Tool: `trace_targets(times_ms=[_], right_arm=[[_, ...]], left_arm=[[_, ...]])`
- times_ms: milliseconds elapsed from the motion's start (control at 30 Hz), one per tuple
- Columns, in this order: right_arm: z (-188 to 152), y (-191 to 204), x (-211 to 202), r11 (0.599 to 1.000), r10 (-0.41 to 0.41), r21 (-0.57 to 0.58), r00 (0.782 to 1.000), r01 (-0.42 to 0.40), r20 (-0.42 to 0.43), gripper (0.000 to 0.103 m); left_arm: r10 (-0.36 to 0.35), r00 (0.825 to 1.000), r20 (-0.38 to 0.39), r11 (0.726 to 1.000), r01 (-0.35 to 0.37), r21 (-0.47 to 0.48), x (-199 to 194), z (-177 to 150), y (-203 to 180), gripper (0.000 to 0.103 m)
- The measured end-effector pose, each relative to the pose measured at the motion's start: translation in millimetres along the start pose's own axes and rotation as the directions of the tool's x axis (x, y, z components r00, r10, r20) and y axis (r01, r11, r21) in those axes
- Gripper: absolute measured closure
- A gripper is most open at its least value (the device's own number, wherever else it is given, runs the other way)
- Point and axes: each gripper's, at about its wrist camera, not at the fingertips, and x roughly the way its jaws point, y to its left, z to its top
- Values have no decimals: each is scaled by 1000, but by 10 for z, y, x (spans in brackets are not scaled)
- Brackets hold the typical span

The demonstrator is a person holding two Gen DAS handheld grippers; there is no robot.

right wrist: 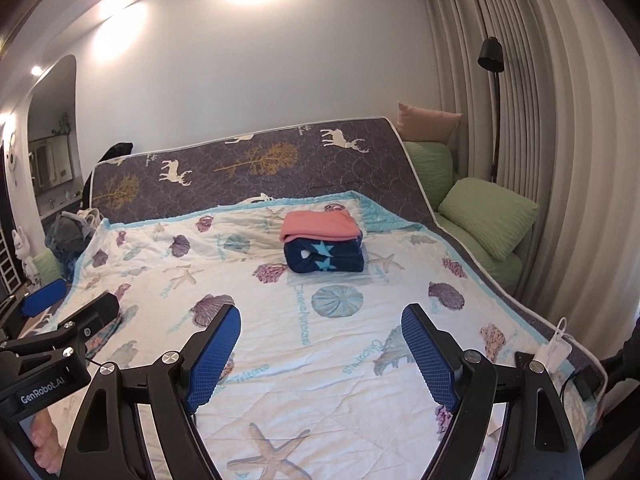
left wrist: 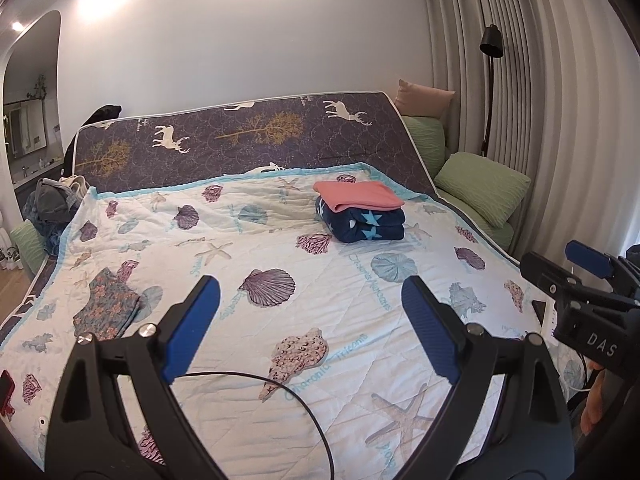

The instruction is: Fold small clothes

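A folded pink garment [left wrist: 358,195] lies on a folded navy star-print garment [left wrist: 366,224] at the far right of the shell-print quilt [left wrist: 320,304]; the stack also shows in the right wrist view, pink [right wrist: 318,224] on navy [right wrist: 324,258]. A small floral garment [left wrist: 108,308] lies flat at the quilt's left. My left gripper [left wrist: 310,300] is open and empty above the quilt's near middle. My right gripper [right wrist: 320,334] is open and empty, to the right of the left one. Each gripper shows at the edge of the other's view.
A pile of clothes [left wrist: 54,204] sits off the bed's far left corner. Green pillows [left wrist: 482,186] and a pink pillow [left wrist: 424,98] lie right of the raised deer-print mattress [left wrist: 240,136]. A floor lamp [left wrist: 490,80] stands by the curtain. A black cable [left wrist: 280,384] crosses the quilt.
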Motion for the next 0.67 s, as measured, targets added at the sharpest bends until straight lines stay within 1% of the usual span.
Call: trace_targets(times_ms=[467,667], right_arm=[[24,28,49,1000,4,-12,1000,-4,-20,18],[19,32,55,1000,3,-12,1000,-4,-22,18]], left_arm=[[-17,999,-46,1000,17,-4,84,-62,19,11],[-17,999,-51,1000,17,-2,100,-71,44,11]])
